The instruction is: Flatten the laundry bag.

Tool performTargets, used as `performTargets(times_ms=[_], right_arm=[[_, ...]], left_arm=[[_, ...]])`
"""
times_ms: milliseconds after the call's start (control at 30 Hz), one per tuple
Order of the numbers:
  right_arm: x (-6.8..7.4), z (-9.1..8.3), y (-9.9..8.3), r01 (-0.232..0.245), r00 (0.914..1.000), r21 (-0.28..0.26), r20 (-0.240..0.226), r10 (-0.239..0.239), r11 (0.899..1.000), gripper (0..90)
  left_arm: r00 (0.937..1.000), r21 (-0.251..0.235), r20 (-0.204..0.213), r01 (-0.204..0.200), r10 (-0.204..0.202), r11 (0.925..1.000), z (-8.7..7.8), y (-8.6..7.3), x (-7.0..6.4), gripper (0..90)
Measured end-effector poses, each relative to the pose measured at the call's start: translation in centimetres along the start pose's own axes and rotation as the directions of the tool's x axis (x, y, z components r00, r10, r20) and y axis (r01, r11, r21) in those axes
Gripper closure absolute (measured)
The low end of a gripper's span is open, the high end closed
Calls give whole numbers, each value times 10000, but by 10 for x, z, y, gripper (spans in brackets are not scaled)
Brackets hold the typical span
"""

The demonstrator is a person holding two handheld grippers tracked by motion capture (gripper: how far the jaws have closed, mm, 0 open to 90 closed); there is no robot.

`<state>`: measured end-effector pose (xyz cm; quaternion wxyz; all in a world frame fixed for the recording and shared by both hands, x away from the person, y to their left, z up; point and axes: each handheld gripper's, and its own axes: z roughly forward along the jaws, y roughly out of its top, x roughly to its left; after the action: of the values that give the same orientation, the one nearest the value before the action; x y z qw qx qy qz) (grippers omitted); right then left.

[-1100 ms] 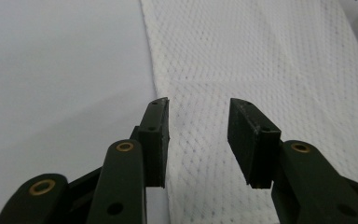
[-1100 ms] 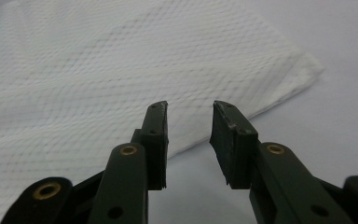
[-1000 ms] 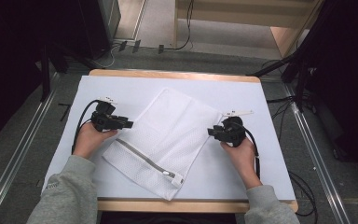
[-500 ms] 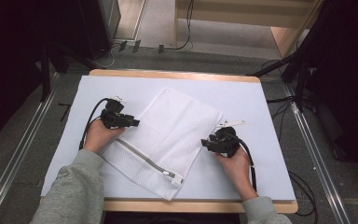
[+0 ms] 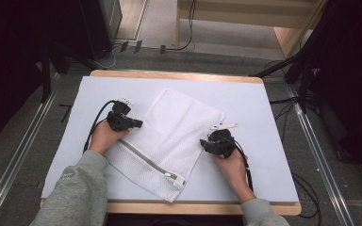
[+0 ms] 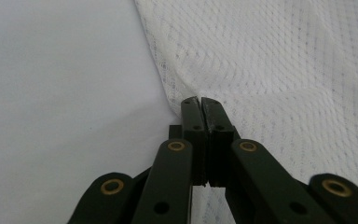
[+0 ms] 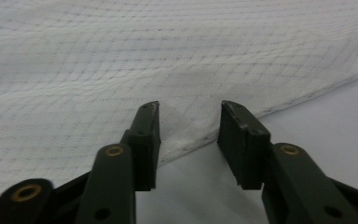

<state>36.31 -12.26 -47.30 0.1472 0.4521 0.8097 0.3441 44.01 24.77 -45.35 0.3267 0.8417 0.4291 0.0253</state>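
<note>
Left gripper (image 6: 200,100) now clamped on mesh bag (image 5: 169,136) left edge. Right gripper (image 7: 189,109) moved in to right edge, jaws apart, straddling hem; pinch judged next.

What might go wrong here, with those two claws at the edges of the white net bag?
The left claw looks shut on a thin bit of the mesh bag at its edge, so a pull might let the fabric slip out or snag.

The right claw is open, its jaws astride the bag's opposite edge; closing now may catch only a sliver, or miss.

With one side gripped, lifting could make the bag sag and bunch up.
</note>
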Motion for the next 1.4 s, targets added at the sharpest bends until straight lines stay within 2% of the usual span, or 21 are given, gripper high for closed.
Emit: performTargets(times_ms=[67, 167, 300, 467, 533, 600, 800, 900, 967, 1300, 1400], right_arm=[[0, 0, 0, 62, 10000, -37, 51, -61, 10000, 672], [-3, 0, 1, -34, 9999, -38, -156, 34, 10000, 796], [-8, 1, 4, -221, 9986, 167, -484, 228, 9996, 882], [-11, 1, 8, -271, 9978, 371, -598, 293, 9989, 900], [-13, 1, 10, -285, 9975, 378, -630, 309, 9989, 900], [-16, 1, 11, -391, 9975, 427, -573, 415, 9983, 900], [-27, 7, 19, -496, 9971, 465, -546, 521, 9977, 900], [-34, 9, 24, -528, 9969, 478, -563, 555, 9975, 900], [-41, 12, 29, -592, 9966, 432, -548, 616, 9973, 900], [-55, 33, 51, -548, 9970, 426, -525, 570, 9976, 900], [-57, 41, 58, -512, 9974, 552, -473, 539, 9972, 900]], left_arm=[[9999, -15, 69, 114, -114, 9999, 0, 0, 1, 900], [9991, -30, 229, 350, -350, 9994, 0, -1, 3, 900], [9992, 22, 248, 322, -323, 9995, -1, 0, 2, 900], [9990, -170, 224, 386, -383, 9991, -6, -1, 4, 900], [9982, -243, 298, 526, -518, 9983, -9, -3, 5, 900], [9979, -307, 202, 619, -613, 9976, -11, -5, 5, 900], [9968, -458, 183, 790, -782, 9958, -17, -11, 6, 900], [9938, -597, 337, 1081, -1062, 9923, -21, -16, 5, 900], [9939, -637, 323, 1073, -1054, 9922, -23, -18, 5, 900], [9938, -787, 281, 1096, -1077, 9909, -31, -30, -10, 900], [9938, -978, 235, 1108, -1090, 9890, -32, -32, -13, 900]])
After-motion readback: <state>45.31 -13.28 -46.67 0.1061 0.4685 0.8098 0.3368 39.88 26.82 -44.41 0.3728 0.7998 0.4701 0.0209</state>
